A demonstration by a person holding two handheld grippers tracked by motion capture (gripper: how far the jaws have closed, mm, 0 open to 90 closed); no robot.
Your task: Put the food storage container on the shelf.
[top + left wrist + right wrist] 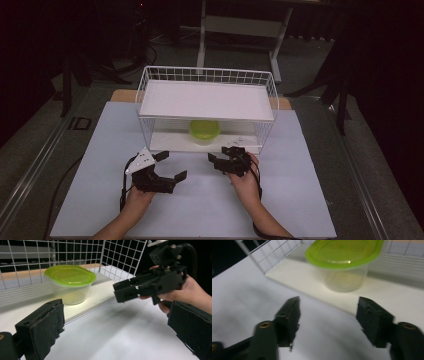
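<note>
A clear tub with a lime-green lid point(204, 131) stands on the lower shelf of a white wire rack point(206, 100). Both grippers hover over the white table sheet in front of the rack. My left gripper point(172, 165) is open, front-left of the tub, with nothing between its jaws. My right gripper point(219, 154) is open too, just in front of the shelf's edge. In the left gripper view the tub point(68, 283) sits ahead between my wide-set jaws, and the right gripper point(150, 285) comes in from the right. The right gripper view has the tub point(344, 262) just beyond my open gripper point(329, 315).
The rack's upper shelf point(205, 99) is a bare white board with a wire rim. Wire mesh walls point(75, 255) close the rack's back and sides. The white sheet point(200, 210) spreads wide around both hands. Dark floor and a table frame point(240, 25) lie behind.
</note>
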